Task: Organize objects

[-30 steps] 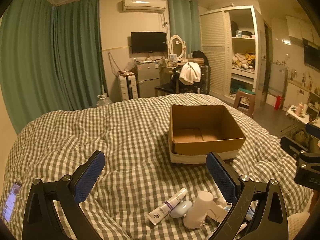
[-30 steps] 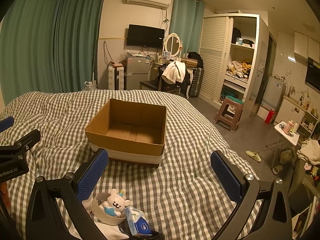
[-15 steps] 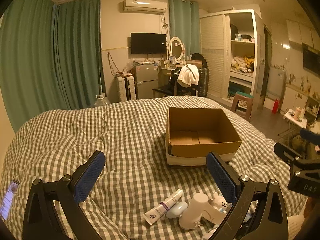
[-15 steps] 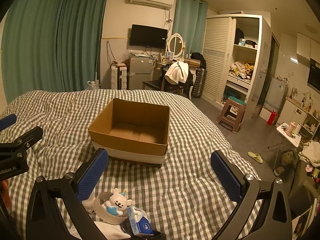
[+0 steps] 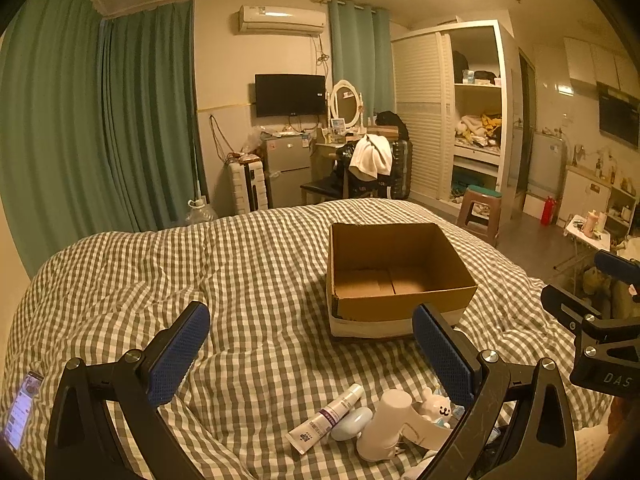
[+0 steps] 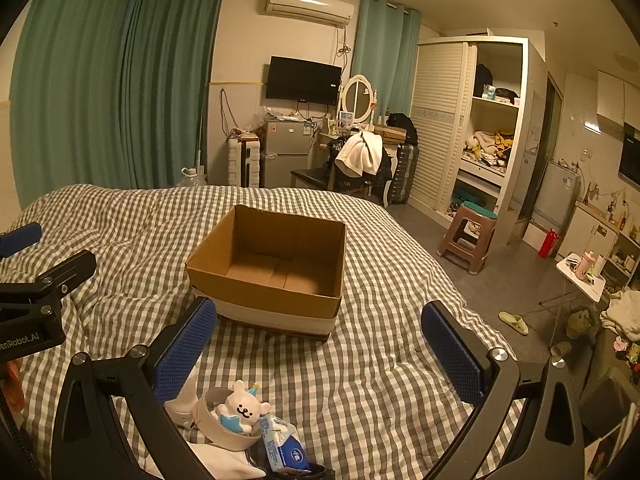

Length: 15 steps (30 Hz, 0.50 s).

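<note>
An empty open cardboard box (image 5: pixel 396 276) (image 6: pixel 276 264) sits on the checked bed. Near the bed's front edge lie a white tube (image 5: pixel 326 418), a pale blue oval object (image 5: pixel 351 418), a white handheld device (image 5: pixel 386 420), a white bear toy (image 5: pixel 436 404) (image 6: pixel 240 406) in a white ring, and a blue tissue packet (image 6: pixel 284 446). My left gripper (image 5: pixel 312 354) is open and empty, above and behind the tube. My right gripper (image 6: pixel 320 350) is open and empty, above the bed to the right of the toy.
A phone (image 5: pixel 22 408) lies at the bed's left edge. Beyond the bed are green curtains (image 5: pixel 100 128), a small fridge (image 5: pixel 286 168), a chair with a white towel (image 5: pixel 370 156), a wardrobe (image 5: pixel 452 112) and a stool (image 6: pixel 468 236).
Both grippers have lifted and drawn back slightly, so the box and the small objects sit a little lower and further off in view. Nothing was grasped or moved.
</note>
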Tool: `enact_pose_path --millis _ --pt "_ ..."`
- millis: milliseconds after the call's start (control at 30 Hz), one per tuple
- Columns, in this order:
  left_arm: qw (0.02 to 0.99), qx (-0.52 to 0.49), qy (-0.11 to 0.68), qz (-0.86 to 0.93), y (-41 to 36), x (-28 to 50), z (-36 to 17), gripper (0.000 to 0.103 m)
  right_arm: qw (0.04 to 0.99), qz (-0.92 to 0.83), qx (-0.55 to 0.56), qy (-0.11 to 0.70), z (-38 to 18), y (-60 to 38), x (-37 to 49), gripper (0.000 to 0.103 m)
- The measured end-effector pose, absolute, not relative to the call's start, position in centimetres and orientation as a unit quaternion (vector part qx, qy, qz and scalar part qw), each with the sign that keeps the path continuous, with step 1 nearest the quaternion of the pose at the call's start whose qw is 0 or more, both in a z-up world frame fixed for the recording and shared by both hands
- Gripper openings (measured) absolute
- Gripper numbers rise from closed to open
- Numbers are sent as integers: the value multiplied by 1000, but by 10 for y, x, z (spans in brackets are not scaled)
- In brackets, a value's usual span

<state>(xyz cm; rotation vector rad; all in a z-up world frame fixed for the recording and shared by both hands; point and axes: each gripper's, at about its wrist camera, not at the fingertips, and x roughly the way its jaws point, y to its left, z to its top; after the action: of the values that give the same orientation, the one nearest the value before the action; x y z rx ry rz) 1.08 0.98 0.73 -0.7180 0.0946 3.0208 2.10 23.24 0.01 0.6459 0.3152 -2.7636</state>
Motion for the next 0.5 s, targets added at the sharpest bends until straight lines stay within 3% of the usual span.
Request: enact_pose_path --millis 500 --pt "7 -294 45 955 2 -12 -24 103 154 -948 254 118 -18 224 10 103"
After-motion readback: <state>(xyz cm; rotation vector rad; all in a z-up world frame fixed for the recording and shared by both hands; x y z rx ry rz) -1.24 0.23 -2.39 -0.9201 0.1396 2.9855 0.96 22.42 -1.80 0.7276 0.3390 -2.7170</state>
